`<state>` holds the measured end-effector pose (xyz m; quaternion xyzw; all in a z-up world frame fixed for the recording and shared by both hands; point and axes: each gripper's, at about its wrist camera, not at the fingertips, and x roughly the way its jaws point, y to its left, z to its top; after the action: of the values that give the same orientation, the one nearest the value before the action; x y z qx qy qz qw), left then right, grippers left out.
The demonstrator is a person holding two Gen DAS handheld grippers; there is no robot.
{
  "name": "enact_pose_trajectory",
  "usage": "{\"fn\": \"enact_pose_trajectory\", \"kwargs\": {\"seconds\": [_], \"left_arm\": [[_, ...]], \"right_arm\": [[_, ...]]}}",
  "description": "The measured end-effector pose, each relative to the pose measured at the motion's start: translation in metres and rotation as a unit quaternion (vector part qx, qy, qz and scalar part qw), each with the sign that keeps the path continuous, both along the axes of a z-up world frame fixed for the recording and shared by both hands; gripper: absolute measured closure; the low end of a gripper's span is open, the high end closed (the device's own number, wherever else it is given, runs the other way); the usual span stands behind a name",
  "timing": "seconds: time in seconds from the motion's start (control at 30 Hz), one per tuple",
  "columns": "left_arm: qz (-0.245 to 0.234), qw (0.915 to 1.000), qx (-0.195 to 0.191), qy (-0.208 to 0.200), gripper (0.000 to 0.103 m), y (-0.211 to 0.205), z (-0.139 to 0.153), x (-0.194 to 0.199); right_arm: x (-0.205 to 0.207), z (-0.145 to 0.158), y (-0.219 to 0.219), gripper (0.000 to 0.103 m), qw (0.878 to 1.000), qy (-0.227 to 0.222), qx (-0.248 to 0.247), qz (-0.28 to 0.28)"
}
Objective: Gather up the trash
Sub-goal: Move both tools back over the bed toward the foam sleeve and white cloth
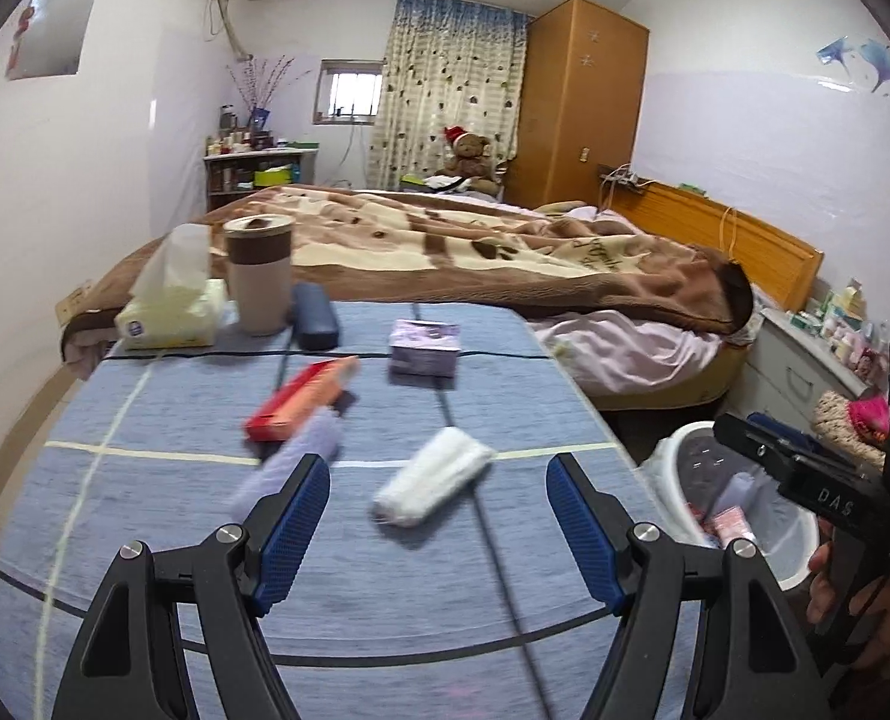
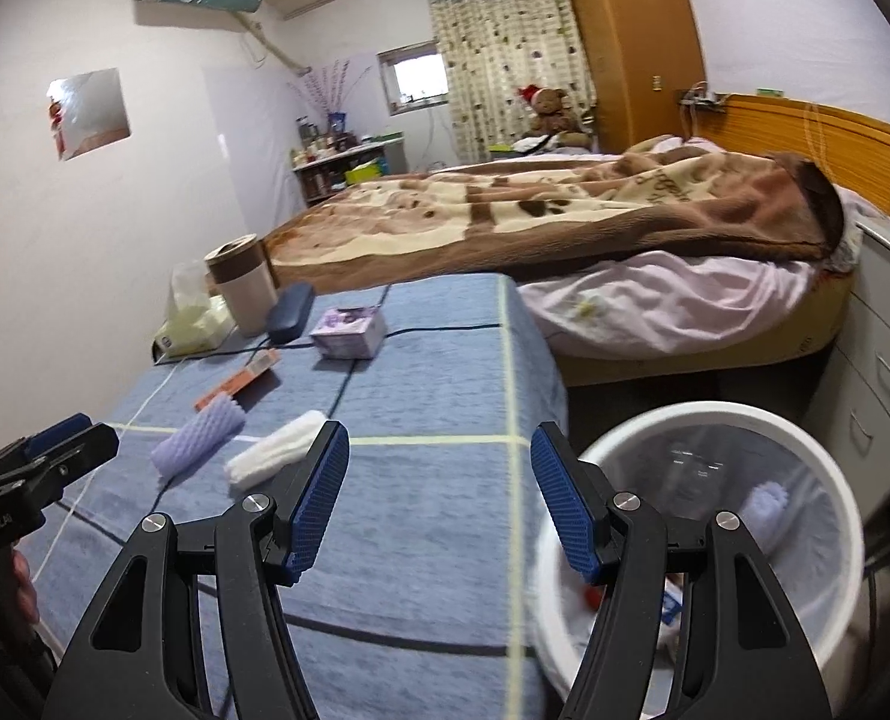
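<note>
- Left wrist view: the left gripper (image 1: 437, 525) has its jaws wide apart with nothing in them, hovering over the near part of the counter (image 1: 144, 540), which has a blue striped cloth on it.
- The white foam roll (image 1: 432, 483) lies on the cloth just ahead of those jaws, with the purple foam roll (image 1: 291, 462) beside it toward the left edge, kinda blurry.
- A red-orange box (image 1: 297, 399) sits mid-counter, with a small purple box (image 1: 423, 345) further back.
- Far left corner has a tissue pack (image 1: 171, 315), a beige cup (image 1: 258, 276) and a dark blue case (image 1: 315, 315).
- Right wrist view: the right gripper (image 2: 440, 507) is empty too, jaws apart, at the counter's right edge next to the white trash bin (image 2: 709, 414).
- The bin on the floor already holds some scraps, including another purple foam piece (image 2: 766, 504).
</note>
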<state>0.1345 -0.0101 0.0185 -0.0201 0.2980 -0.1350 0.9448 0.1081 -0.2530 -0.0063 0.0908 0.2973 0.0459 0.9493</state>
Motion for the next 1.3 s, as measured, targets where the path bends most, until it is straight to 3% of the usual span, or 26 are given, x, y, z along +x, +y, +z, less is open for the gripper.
{"fn": "enact_pose_trajectory", "kwargs": {"seconds": [0.37,0.93,1.07,1.3], "left_arm": [[0.042,0.9983,0.012,0.04,0.028,0.055,-0.029,0.035],[0.005,0.996,0.032,0.083,0.028,0.072,-0.068,0.098],[-0.006,0.9937,0.024,0.109,0.028,0.076,-0.08,0.115],[-0.002,0.991,0.05,0.124,0.029,0.078,-0.091,0.124]], "right_arm": [[0.034,-0.017,0.041,0.038,0.999,0.041,0.005,0.035],[0.075,-0.049,0.09,0.038,0.993,0.102,0.01,0.051],[0.084,-0.055,0.096,0.038,0.992,0.115,0.024,0.051],[0.099,-0.063,0.114,0.038,0.99,0.134,0.007,0.049]]}}
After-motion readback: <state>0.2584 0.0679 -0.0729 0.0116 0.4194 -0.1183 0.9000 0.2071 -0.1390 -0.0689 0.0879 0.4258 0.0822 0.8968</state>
